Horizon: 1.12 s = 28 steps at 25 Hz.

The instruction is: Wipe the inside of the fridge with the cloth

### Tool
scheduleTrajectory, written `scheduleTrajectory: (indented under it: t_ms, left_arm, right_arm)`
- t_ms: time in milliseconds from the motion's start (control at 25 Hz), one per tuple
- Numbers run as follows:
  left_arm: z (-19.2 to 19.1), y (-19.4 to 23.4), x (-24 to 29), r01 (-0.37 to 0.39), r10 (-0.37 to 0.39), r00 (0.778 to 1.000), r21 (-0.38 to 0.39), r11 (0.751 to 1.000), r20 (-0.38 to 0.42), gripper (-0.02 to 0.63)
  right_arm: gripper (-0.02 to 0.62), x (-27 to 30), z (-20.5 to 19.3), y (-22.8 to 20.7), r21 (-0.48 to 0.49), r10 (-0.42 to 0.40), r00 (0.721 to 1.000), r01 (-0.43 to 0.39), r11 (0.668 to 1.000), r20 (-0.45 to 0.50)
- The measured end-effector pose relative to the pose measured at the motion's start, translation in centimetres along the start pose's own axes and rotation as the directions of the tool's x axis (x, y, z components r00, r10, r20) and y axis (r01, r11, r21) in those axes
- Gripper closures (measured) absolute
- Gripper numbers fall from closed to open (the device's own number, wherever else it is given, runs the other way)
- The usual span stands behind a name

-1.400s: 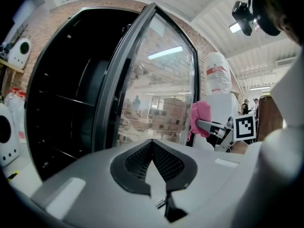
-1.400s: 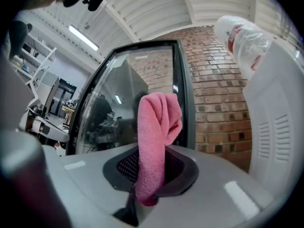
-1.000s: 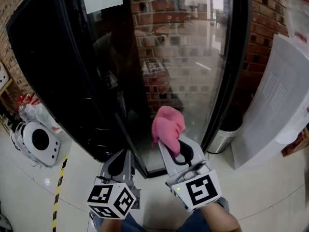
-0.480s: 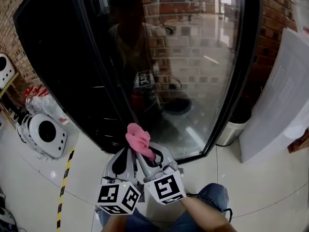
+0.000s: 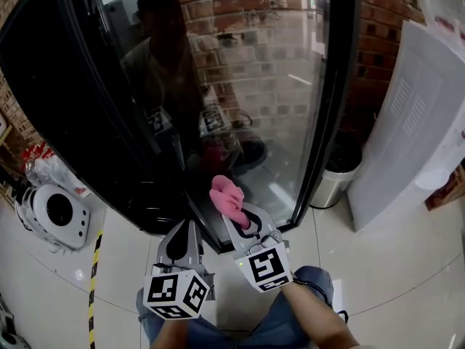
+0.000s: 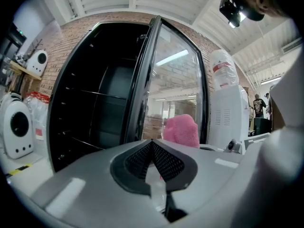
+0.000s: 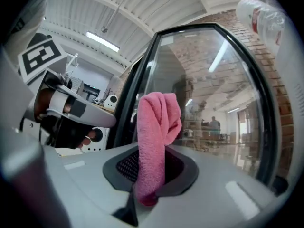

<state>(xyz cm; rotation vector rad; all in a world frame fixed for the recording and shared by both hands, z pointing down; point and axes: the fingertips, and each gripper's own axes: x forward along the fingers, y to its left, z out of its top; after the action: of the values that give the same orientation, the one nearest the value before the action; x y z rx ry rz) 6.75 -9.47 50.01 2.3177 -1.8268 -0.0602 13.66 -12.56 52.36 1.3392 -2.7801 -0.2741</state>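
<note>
Right hand-held gripper [image 5: 242, 222]: clenched on the pink cloth [image 5: 227, 196], which stands up out of the jaws in a folded bunch.
Left hand-held gripper [image 5: 183, 230]: jaws pressed together with nothing between them.
Cloth position: outside the fridge [image 5: 87, 107], in front of the lower part of its open glass door [image 5: 254, 86]. Whether it touches the glass cannot be told.
Head view only: both hand-held grippers are low and side by side over the tiled floor [image 5: 378, 267], the right a little ahead. The person's right forearm [image 5: 320, 320] is behind its marker cube. A steel bin [image 5: 330, 187] stands by the door's far edge.
Left gripper view only: the mesh pads of the left hand-held gripper [image 6: 152, 151] meet. Shelf lines cross the dark fridge interior [image 6: 95, 108]. The cloth [image 6: 180, 131] rises just to the right, and a water dispenser [image 6: 227, 120] carries a bottle [image 6: 223, 70].
Right gripper view only: the cloth [image 7: 156, 127] runs down between the pads of the right hand-held gripper [image 7: 148, 179], its end hanging below them. The glass door [image 7: 213, 103] fills the background.
Pose: both point forward at the door's bottom edge.
</note>
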Motion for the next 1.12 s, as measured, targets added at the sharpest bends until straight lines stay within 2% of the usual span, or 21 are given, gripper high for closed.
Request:
scheduleTrajectory:
  t_ms: [360, 520, 640, 800, 960, 1120]
  left_arm:
    - [-1.4, -2.4, 1.2, 0.049, -0.049, 0.999, -0.007, 0.999, -0.015, 0.593]
    - [-1.8, -2.5, 1.3, 0.048, -0.048, 0.999, -0.024, 0.999, -0.021, 0.592]
    - [-2.1, -2.8, 1.3, 0.051, -0.052, 0.998, -0.037, 0.998, -0.021, 0.592]
    - [-2.5, -2.0, 1.2, 0.032, -0.033, 0.999, -0.051, 0.998, -0.015, 0.592]
    - [-2.8, -0.7, 0.9, 0.008, -0.007, 1.0, -0.031, 0.999, 0.028, 0.592]
    - [-3.5, 0.5, 0.9, -0.014, 0.015, 0.998, -0.029, 0.999, 0.061, 0.592]
  right_arm:
    - [0.535, -5.7, -4.1, -12.0, 0.016, -0.216, 0.975, 0.217, 0.976, -0.052]
    - [0.535, -7.2, -5.2, -15.1, 0.013, -0.287, 0.956, 0.289, 0.957, -0.066]
    - [0.535, -7.7, -5.9, -16.1, 0.009, -0.3, 0.95, 0.302, 0.953, -0.087]
    - [0.535, -7.7, -4.8, -14.2, 0.009, -0.265, 0.962, 0.266, 0.964, -0.063]
    - [0.535, -6.6, -1.6, -8.2, -0.026, -0.171, 0.985, 0.171, 0.985, 0.02]
    - [0.535, -4.5, -2.0, -2.1, 0.004, -0.09, 0.996, 0.09, 0.996, 0.01]
